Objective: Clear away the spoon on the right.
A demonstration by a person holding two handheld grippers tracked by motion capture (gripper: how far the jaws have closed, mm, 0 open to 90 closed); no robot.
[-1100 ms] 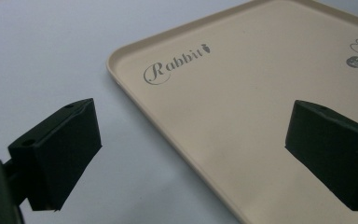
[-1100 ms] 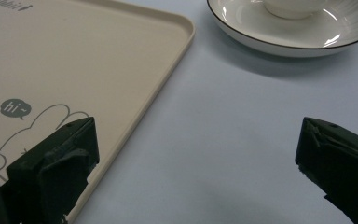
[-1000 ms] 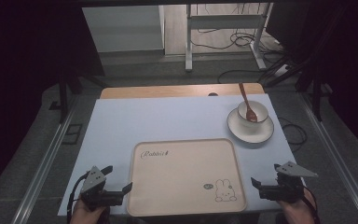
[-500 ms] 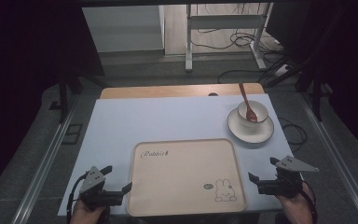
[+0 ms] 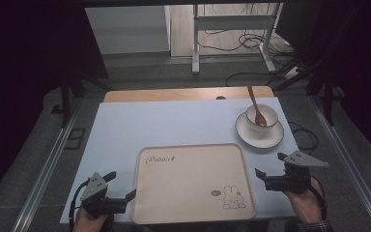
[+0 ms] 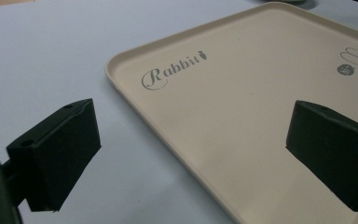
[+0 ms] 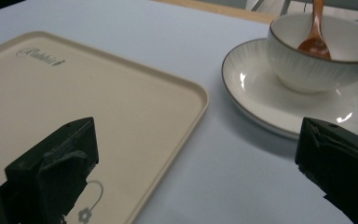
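The tray point(image 5: 193, 182) lies flat on the near middle of the white table point(image 5: 174, 123), between my two hands, bare except for its print: the word "Rabbit" near its far left corner and a small rabbit drawing near its near right corner. In the high view its near edge runs to the bottom of the picture, and I cannot tell whether it meets the table's edge there.

My left gripper point(image 5: 121, 193) sits just off the tray's near left corner, jaws spread wide with nothing between them; in the left gripper view point(image 6: 191, 154) one jaw stands over the bare table and the other over the tray, the tray's rim running between them, and I cannot tell if either jaw touches it. My right gripper point(image 5: 270, 179) hangs just beside the tray's right edge, jaws likewise wide apart and empty point(image 7: 196, 172).

Beyond it, at the far right of the table, a bowl point(image 5: 262, 116) stands on a plate point(image 5: 260, 135), a reddish spoon point(image 5: 256, 108) leaning in it. In the right gripper view the spoon's handle and the plate's right side are cut off.
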